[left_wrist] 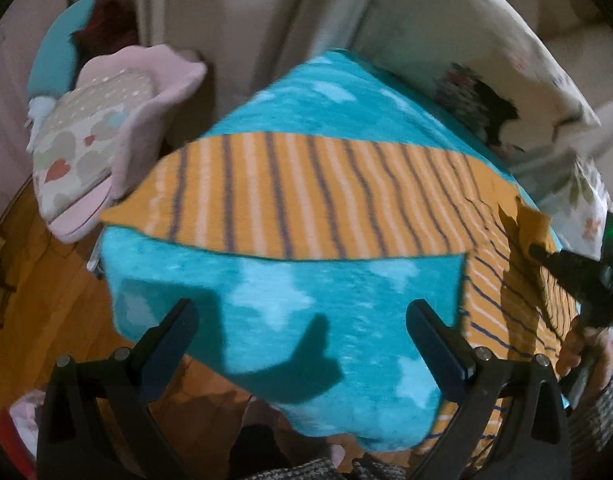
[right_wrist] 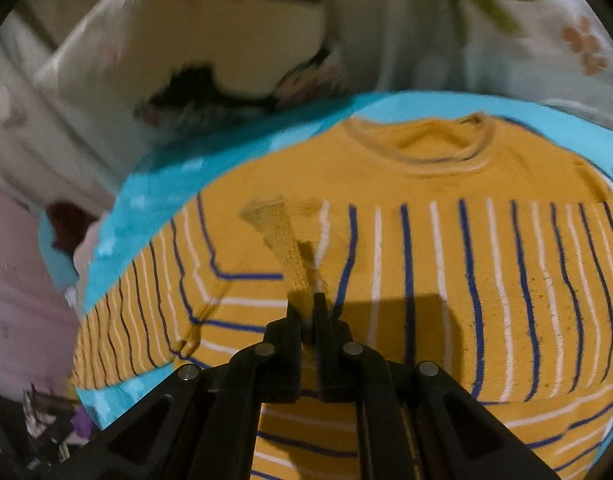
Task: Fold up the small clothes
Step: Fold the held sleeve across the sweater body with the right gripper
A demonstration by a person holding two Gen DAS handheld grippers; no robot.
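Note:
A small mustard-orange sweater with navy and white stripes lies flat on a turquoise blanket, its collar at the far side. My right gripper is shut on the sweater's sleeve cuff and holds it lifted above the chest. In the left wrist view the long striped sleeve stretches across the blanket and the right gripper shows at the right edge. My left gripper is open and empty above the blanket's near part.
A pink pillow with hearts sits left of the blanket. A floral pillow lies at the back right. Beige curtains hang behind. A wooden floor shows at the lower left.

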